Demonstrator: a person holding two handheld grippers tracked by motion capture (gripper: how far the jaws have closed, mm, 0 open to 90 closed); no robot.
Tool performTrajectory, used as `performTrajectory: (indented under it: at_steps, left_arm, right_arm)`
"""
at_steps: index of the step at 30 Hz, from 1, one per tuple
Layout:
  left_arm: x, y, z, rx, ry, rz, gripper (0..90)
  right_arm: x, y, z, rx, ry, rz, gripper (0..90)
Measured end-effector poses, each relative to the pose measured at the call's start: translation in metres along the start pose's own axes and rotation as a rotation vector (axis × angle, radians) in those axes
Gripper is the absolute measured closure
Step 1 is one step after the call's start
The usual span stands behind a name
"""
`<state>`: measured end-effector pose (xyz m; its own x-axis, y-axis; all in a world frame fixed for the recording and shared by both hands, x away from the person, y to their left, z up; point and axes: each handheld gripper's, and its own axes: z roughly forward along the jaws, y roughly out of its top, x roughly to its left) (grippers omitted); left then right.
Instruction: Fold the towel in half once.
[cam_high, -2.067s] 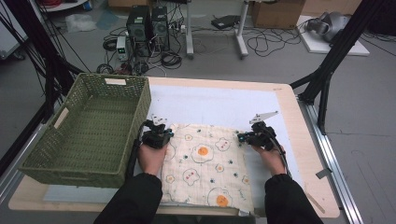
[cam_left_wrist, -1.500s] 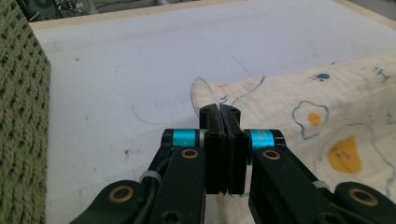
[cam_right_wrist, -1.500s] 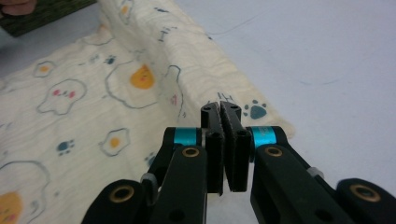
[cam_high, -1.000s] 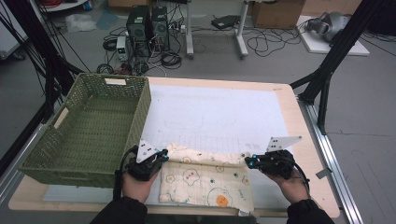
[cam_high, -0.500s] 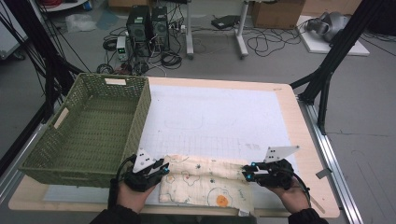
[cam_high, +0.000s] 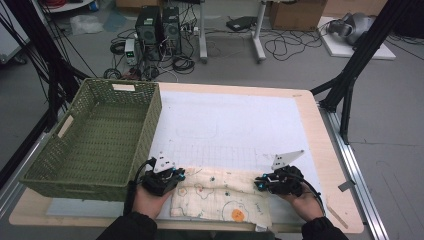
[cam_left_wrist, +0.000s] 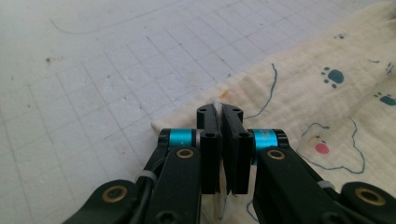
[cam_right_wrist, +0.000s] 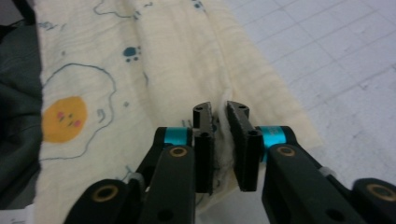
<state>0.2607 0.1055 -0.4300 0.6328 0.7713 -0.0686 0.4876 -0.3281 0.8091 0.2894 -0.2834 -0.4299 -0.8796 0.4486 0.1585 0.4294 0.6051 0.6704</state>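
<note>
Table (cam_high: 320, 125) with grid mat, empty green basket (cam_high: 95, 145) at left. Cloth (cam_high: 220, 197) at near edge, folded in half by look; basket step undone. Left tongs (cam_high: 176, 176), right tongs (cam_high: 260, 182) each pinching cloth corner.

Cloth (cam_high: 220, 196): cream, printed with blue outlines, teal paw prints and orange fried-egg yolks with pink cheeks. Basket (cam_high: 95, 140), far left: woven olive green. Mat (cam_high: 230, 125): white with a faint grey grid. Table (cam_high: 325, 145): pale wood. Both grippers, left (cam_left_wrist: 219, 116) and right (cam_right_wrist: 220, 114): black with cyan collars and brass screws.
</note>
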Motion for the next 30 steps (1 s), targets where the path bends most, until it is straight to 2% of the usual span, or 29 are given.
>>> performTrajectory:
  at_steps: [5,7,9,10,11,13,15,18,20,25,28,30]
  left_arm:
    - [-0.001,-0.001,-0.019,-0.051,-0.004,-0.003,86.5]
    - [-0.002,-0.004,-0.029,-0.054,-0.032,-0.013,86.1]
    - [-0.006,-0.01,-0.041,-0.059,-0.06,-0.016,81.1]
    - [-0.006,-0.012,-0.045,-0.06,-0.072,-0.015,74.9]
    - [-0.008,-0.013,-0.049,-0.061,-0.078,-0.017,70.6]
    - [-0.01,-0.013,-0.057,-0.073,-0.096,-0.02,66.6]
    - [-0.013,-0.01,-0.061,-0.082,-0.098,-0.004,64.2]
    - [-0.015,-0.003,-0.059,-0.085,-0.083,0.021,62.7]
    - [-0.014,-0.001,-0.049,-0.075,-0.064,0.026,62.6]
    - [-0.004,-0.001,-0.022,-0.033,0.008,0.031,62.4]
    - [0.005,0.0,-0.009,-0.013,0.05,0.001,59.7]
    - [0.006,0.0,0.0,0.003,0.092,0.008,57.0]
  right_arm:
    - [0.01,0.002,-0.013,-0.052,0.016,-0.028,84.6]
    - [0.016,0.001,-0.019,-0.063,0.026,-0.035,84.5]
    - [0.025,-0.002,-0.025,-0.076,0.059,-0.045,82.5]
    - [0.031,-0.004,-0.028,-0.079,0.086,-0.051,79.7]
    - [0.034,-0.006,-0.03,-0.078,0.094,-0.052,77.6]
    - [0.04,-0.008,-0.036,-0.097,0.121,-0.052,72.8]
    - [0.044,-0.007,-0.044,-0.115,0.132,-0.06,70.3]
    - [0.042,-0.001,-0.05,-0.122,0.099,-0.059,65.3]
    - [0.035,0.002,-0.047,-0.116,0.055,-0.051,62.1]
    - [0.01,0.003,-0.029,-0.102,-0.02,0.012,56.0]
    - [-0.005,0.004,-0.016,-0.068,-0.071,0.031,53.5]
    - [-0.012,0.005,-0.009,-0.044,-0.095,0.046,51.6]
